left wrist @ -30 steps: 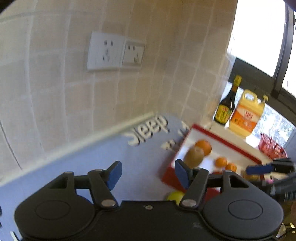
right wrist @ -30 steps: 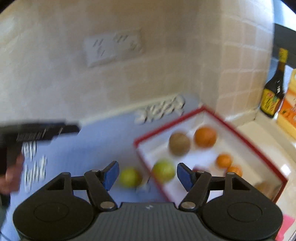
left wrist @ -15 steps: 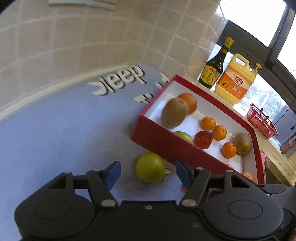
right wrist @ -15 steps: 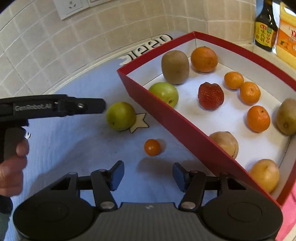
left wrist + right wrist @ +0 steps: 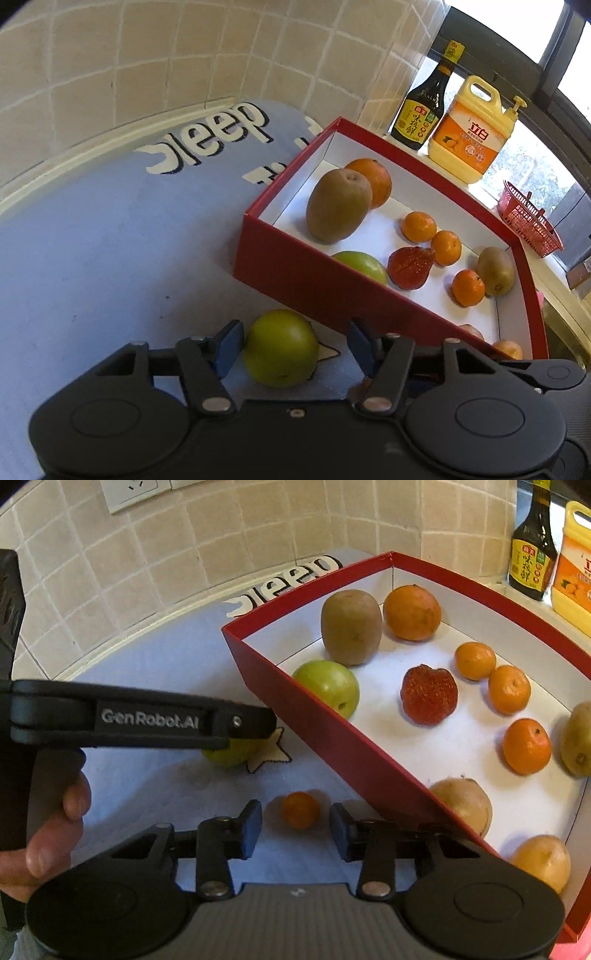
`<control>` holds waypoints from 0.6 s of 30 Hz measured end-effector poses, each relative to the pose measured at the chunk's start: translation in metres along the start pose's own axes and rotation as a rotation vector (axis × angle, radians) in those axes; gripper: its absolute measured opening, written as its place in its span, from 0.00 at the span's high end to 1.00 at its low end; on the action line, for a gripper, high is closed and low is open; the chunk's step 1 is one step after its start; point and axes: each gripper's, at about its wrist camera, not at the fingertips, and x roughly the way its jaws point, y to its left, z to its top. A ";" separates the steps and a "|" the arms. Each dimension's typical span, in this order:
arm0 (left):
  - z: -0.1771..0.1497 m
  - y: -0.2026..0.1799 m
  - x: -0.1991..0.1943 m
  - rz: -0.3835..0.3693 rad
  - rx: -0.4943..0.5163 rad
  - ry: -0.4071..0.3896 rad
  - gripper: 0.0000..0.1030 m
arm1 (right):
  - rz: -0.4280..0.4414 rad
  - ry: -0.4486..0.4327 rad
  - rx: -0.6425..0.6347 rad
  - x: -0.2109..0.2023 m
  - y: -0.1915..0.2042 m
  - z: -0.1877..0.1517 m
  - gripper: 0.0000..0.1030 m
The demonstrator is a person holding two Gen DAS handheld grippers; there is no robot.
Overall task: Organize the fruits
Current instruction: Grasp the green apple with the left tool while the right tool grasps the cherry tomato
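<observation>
On the bench, over a blue mat w/ white lettering, both claws are down low beside the red box. Left claw straddles a green apple lying on the mat just outside the box wall; jaws closing, left pad right at the apple's skin, right pad clear of it, so no grip yet. Right claw brackets a small orange fruit on the mat near the box's front wall, jaws closing fast, gaps on both sides, nothing held. Inside the box: a kiwi next to a big orange, another green apple, a strawberry, small oranges, more fruit at the near end. Soy sauce bottle & yellow jug stand on the sill behind.
</observation>
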 end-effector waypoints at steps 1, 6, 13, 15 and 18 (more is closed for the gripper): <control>0.000 0.000 0.000 0.000 -0.002 -0.001 0.32 | -0.006 0.002 0.001 0.002 0.000 0.001 0.69; -0.001 0.002 0.002 0.027 0.006 0.002 0.49 | -0.012 0.010 0.013 0.006 -0.003 0.004 0.77; -0.004 0.002 -0.001 0.035 0.001 -0.014 0.49 | -0.003 0.014 0.018 0.004 -0.003 0.004 0.77; -0.005 0.001 -0.005 0.035 -0.003 -0.020 0.49 | 0.002 0.016 0.016 0.002 -0.002 0.004 0.77; -0.005 -0.002 -0.018 0.033 -0.001 -0.045 0.49 | 0.011 0.029 0.016 -0.003 0.001 0.004 0.77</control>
